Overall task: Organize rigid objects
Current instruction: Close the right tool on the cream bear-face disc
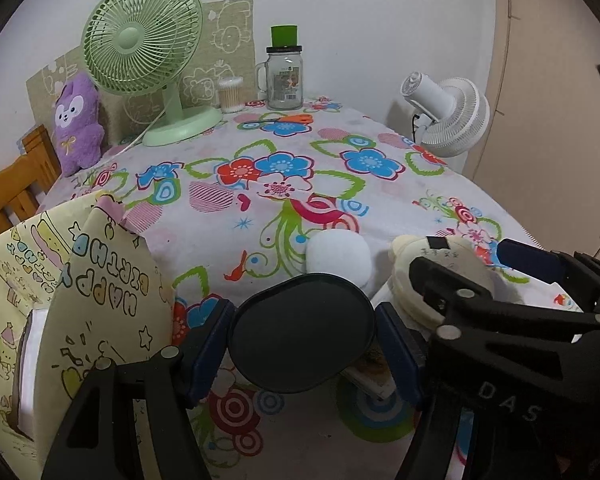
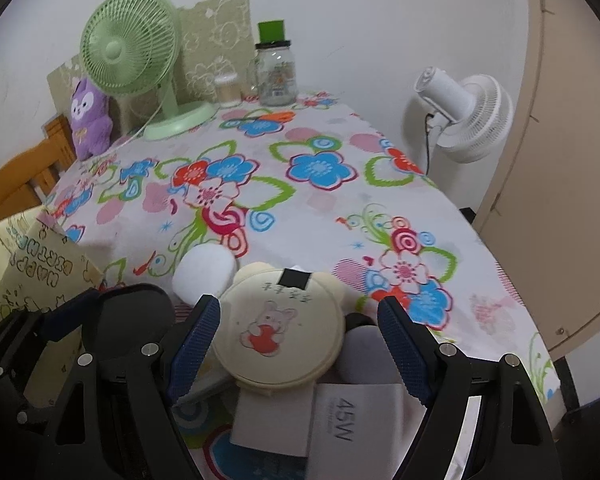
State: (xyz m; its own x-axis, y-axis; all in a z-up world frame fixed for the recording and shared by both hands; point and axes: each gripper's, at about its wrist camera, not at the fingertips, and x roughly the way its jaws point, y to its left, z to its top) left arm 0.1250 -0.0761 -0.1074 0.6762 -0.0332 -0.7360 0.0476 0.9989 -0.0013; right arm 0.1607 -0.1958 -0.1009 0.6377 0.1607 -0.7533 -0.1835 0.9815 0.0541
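My left gripper (image 1: 302, 340) is shut on a black oval case (image 1: 300, 332), held above the flowered tablecloth (image 1: 260, 184) at the near edge. It also shows in the right wrist view (image 2: 132, 320). My right gripper (image 2: 298, 344) is open around a cream round box with a rabbit picture (image 2: 278, 336), which lies tilted between its fingers; one pad (image 2: 198, 344) is close to the box, the other (image 2: 404, 348) stands apart. The cream box (image 1: 440, 272) and the right gripper (image 1: 500, 276) show at the right of the left wrist view. A white round puff (image 1: 338, 258) lies behind them.
A yellow birthday gift bag (image 1: 80, 312) stands at the near left. A white 45W box (image 2: 352, 420) lies under the cream box. At the back stand a green fan (image 1: 144, 48), a purple plush (image 1: 78, 120), a glass jar (image 1: 284, 76), cotton swabs (image 1: 231, 94) and scissors (image 1: 280, 120). A white fan (image 1: 448, 116) is off the right edge.
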